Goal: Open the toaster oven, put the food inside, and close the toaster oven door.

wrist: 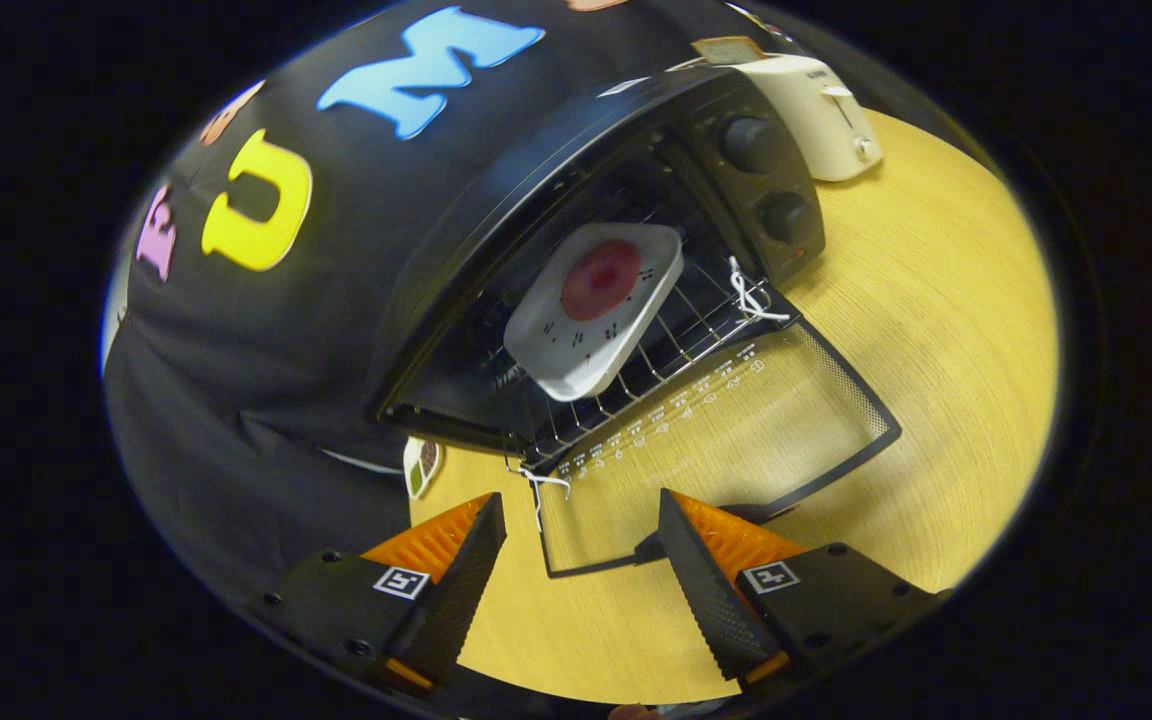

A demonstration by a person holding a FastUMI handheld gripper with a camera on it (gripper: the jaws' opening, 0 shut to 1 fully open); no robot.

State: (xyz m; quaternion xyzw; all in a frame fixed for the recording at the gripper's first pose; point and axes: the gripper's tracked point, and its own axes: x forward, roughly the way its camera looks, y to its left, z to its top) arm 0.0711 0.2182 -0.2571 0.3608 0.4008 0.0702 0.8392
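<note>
The tool [581, 560] hangs with its fingers spread wide and empty above the table [936, 330], just before the lowered glass door [716, 440] of the toaster oven [576, 200]. Inside, a white plate [546, 340] bearing red food [601, 280] sits on the wire rack [676, 340]; a cream toaster [821, 110] stands beside the oven.

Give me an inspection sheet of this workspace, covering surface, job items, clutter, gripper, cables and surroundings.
Surface: wooden table, bare around the oven.
Job's things: toaster oven with its glass door folded down flat on the table; white plate with a red food item resting on the wire rack inside.
Clutter: white toaster beside the oven.
Grippers: gripper open, jaws empty, spread at the door's front edge.
Cables: nothing seen; white ties at the door hinges.
Surroundings: black cloth wall behind the oven.
</note>
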